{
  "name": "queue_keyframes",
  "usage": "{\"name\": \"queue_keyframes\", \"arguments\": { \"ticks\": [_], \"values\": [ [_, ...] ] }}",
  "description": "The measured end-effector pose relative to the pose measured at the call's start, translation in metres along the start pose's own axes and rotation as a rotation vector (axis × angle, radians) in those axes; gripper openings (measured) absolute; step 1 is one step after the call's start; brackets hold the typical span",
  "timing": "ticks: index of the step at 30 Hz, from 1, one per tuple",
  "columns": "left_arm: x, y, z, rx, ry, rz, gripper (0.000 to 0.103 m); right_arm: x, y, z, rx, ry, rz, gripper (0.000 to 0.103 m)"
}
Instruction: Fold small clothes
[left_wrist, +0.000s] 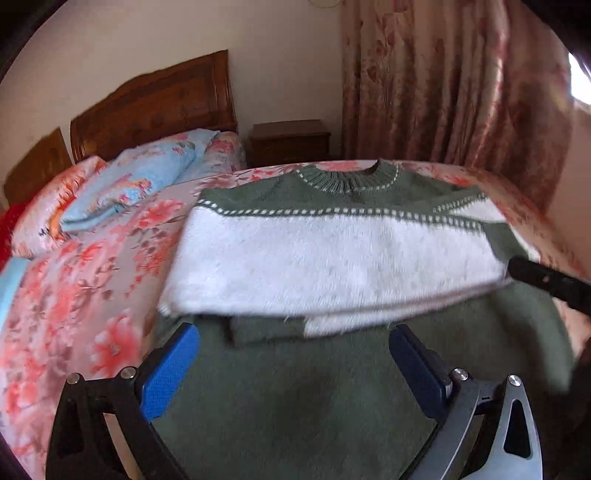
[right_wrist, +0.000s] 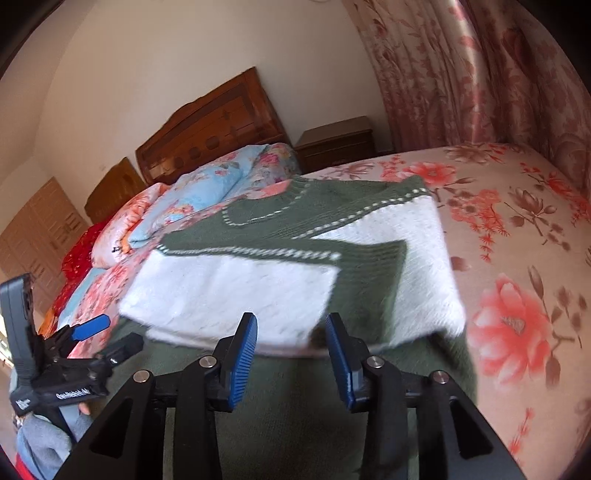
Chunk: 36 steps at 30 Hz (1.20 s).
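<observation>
Item 1, far left: a stack of folded floral quilts (left_wrist: 110, 192) in blue and pink, lying on the bed near the carved wooden headboard (left_wrist: 155, 107). A red cloth (right_wrist: 79, 251) shows at the edge beside them.

Item 2, left of centre: my left gripper (left_wrist: 295, 365). Its blue pads (left_wrist: 166, 373) stand wide apart with nothing between them, hovering over the green lower body of the garment. In the right wrist view it sits low at the left edge, near the sweater's left hem.

Item 3, centre: the sweater (left_wrist: 332, 251), green and white knit with a dotted white trim along the yoke and a ribbed round collar. It lies on the floral bedspread (right_wrist: 517, 229), collar pointing away from me. Both sleeves are folded in across the chest, white fuzzy panels uppermost, one green cuff overlapping on the right side. The green hem portion is nearest me, spread flat beneath both tools.

Item 4, behind centre: a dark wooden nightstand (left_wrist: 290, 142) against the wall.

Item 5, right of centre: my right gripper (right_wrist: 291, 358). Its ribbed blue pads (right_wrist: 243, 365) are moderately parted, gripping nothing, poised just short of the folded sleeve edge.

Item 6, far right: floral pink curtains (left_wrist: 454, 85), hanging to bed level.
</observation>
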<state>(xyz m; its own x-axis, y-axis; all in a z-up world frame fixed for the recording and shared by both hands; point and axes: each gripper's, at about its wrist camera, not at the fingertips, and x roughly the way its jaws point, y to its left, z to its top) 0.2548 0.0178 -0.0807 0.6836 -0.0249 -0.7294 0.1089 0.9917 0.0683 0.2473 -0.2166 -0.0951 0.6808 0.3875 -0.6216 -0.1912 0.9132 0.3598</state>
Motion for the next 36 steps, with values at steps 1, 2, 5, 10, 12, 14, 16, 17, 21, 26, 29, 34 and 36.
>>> {"name": "queue_keyframes", "arguments": {
  "ticks": [1, 2, 5, 10, 12, 14, 16, 17, 21, 26, 29, 34, 36],
  "values": [
    [0.000, 0.002, -0.005, 0.013, 0.017, 0.006, 0.103, -0.001, 0.014, -0.005, -0.051, 0.017, 0.007, 0.040],
    [0.003, 0.004, -0.011, 0.021, 0.038, 0.008, 0.103, 0.001, 0.027, -0.009, -0.114, 0.047, -0.006, 0.040],
    [0.021, 0.012, -0.024, 0.003, 0.113, 0.010, 0.103, 0.023, 0.060, -0.026, -0.255, 0.165, -0.063, 0.040],
    [0.029, 0.023, -0.025, -0.057, 0.146, -0.055, 0.103, 0.037, 0.077, -0.041, -0.369, 0.181, -0.071, 0.069],
    [0.030, 0.022, -0.024, -0.061, 0.149, -0.059, 0.103, 0.039, 0.082, -0.044, -0.407, 0.195, -0.063, 0.076],
    [0.030, 0.021, -0.023, -0.066, 0.149, -0.053, 0.103, 0.041, 0.087, -0.047, -0.437, 0.199, -0.097, 0.077],
    [0.031, 0.021, -0.022, -0.075, 0.150, -0.047, 0.103, 0.040, 0.092, -0.047, -0.453, 0.201, -0.111, 0.079],
    [0.033, 0.022, -0.020, -0.079, 0.150, -0.044, 0.103, 0.040, 0.091, -0.047, -0.449, 0.203, -0.109, 0.079],
    [0.035, 0.022, -0.017, -0.095, 0.156, -0.031, 0.103, 0.041, 0.092, -0.047, -0.447, 0.207, -0.111, 0.080],
    [0.040, 0.022, -0.011, -0.118, 0.199, -0.013, 0.103, 0.043, 0.093, -0.044, -0.449, 0.225, -0.116, 0.081],
    [0.042, 0.024, -0.011, -0.176, 0.152, 0.021, 0.103, 0.045, 0.095, -0.044, -0.457, 0.231, -0.110, 0.085],
    [0.041, 0.015, -0.010, -0.133, 0.166, 0.012, 0.103, 0.047, 0.096, -0.044, -0.476, 0.247, -0.090, 0.092],
    [0.040, 0.014, -0.012, -0.125, 0.165, 0.000, 0.103, 0.047, 0.095, -0.043, -0.483, 0.248, -0.083, 0.092]
  ]
}}
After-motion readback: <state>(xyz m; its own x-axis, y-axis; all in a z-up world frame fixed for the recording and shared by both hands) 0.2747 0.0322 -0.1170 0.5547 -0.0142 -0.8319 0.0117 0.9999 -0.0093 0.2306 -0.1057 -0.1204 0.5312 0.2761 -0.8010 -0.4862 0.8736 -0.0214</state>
